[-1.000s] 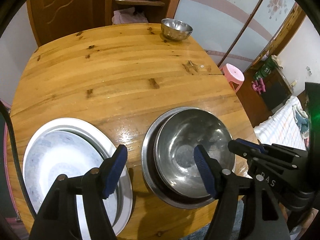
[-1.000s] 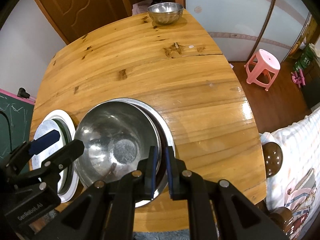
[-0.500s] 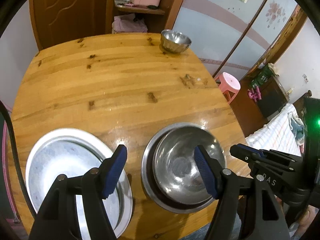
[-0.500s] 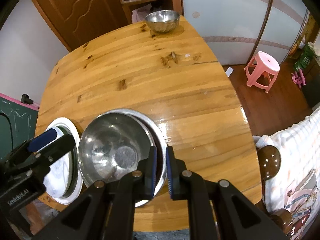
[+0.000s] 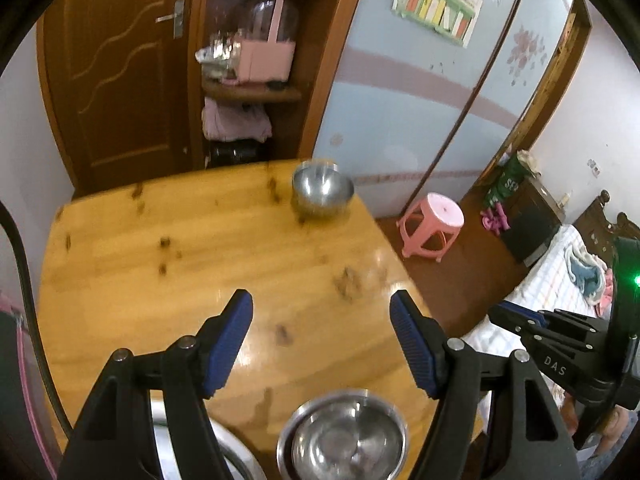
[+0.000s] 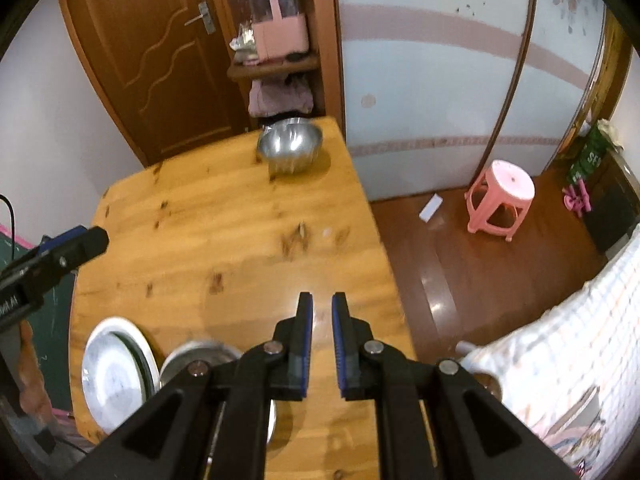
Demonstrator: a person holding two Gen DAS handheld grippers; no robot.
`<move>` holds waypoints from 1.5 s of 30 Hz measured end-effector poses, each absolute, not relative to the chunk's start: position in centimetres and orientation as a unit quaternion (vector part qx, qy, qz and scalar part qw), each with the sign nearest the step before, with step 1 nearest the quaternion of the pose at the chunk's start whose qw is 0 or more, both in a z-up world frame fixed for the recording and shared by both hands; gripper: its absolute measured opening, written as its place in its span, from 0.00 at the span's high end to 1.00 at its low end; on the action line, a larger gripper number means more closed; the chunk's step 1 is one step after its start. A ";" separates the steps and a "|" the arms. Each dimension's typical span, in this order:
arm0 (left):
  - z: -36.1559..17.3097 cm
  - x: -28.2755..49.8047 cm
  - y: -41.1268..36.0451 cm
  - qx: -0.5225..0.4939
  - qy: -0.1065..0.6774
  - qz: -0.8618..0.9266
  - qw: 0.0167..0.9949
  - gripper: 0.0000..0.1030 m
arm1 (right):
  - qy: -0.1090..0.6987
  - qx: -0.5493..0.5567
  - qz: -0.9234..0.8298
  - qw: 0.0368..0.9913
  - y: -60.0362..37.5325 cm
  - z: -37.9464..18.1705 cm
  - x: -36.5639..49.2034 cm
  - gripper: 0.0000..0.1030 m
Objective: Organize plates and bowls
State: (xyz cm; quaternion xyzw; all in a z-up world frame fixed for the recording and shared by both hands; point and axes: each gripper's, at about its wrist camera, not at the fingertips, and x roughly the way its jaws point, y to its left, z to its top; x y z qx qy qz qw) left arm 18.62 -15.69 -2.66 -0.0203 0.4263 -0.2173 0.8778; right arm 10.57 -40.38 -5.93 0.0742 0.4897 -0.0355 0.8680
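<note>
A small steel bowl (image 5: pixel 322 189) stands at the far right corner of the wooden table (image 5: pixel 200 264); it also shows in the right wrist view (image 6: pixel 289 145). A larger steel bowl (image 5: pixel 347 444) sits in a steel plate at the near edge, below my open, empty left gripper (image 5: pixel 321 316). A white plate stack (image 6: pixel 114 372) lies left of that steel bowl stack (image 6: pixel 192 354). My right gripper (image 6: pixel 321 312) has its jaws nearly together, holds nothing, and hangs above the table's near right part.
A pink plastic stool (image 6: pixel 500 196) stands on the floor right of the table. A wooden door (image 5: pixel 120 80) and a shelf with a pink box (image 5: pixel 264 56) are behind the table. A bed edge (image 6: pixel 560 360) is at the near right.
Both grippers have lifted and tilted up away from the near plates and bowls, so the far bowl and the room now fill the views. The jaws kept their spacing.
</note>
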 end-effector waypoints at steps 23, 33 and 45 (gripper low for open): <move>-0.6 33.4 -20.0 -0.009 0.432 -0.170 0.886 0.32 | 0.507 0.104 -0.068 0.853 -49.1 -1.2 25.9 0.91; -8.8 40.3 -22.2 0.001 0.487 -0.159 0.859 0.32 | 0.535 0.160 -0.047 0.828 -49.8 -6.7 32.3 0.86; -16.9 45.9 -24.5 -0.040 0.529 -0.143 0.835 0.32 | 0.567 0.168 -0.014 0.806 -46.6 -14.2 37.8 0.76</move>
